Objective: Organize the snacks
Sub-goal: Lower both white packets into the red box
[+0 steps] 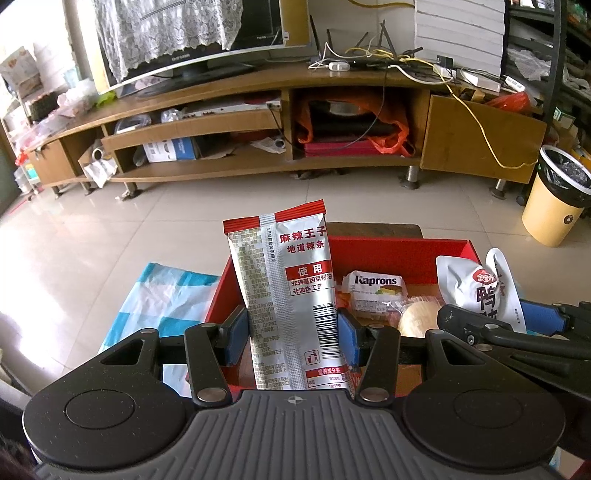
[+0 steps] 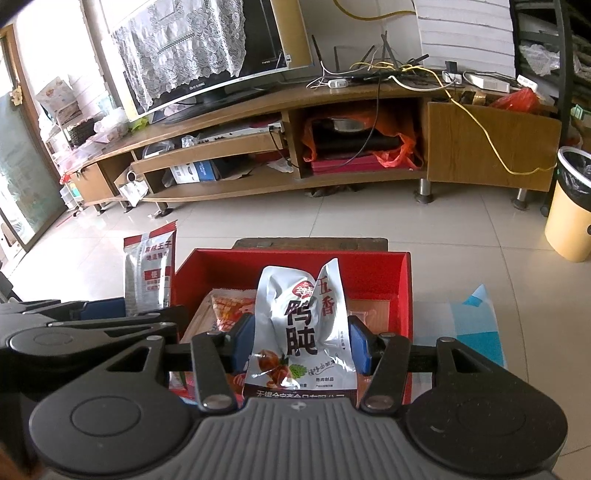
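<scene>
A lived-in home sitting room, and the long wooden TV stand (image 1: 258, 122) against the far wall says so. On its top stands a television (image 1: 192, 40) half draped with a lace cloth (image 1: 166, 26), and to the right of that a router among tangled cables (image 1: 373, 61). The stand's open shelves hold boxes, papers and an orange plastic bag (image 1: 388, 133). Glossy pale floor tiles (image 1: 110, 229) spread out in front of the stand, and a yellow waste bin (image 1: 554, 195) with a liner stands by its right end.
</scene>
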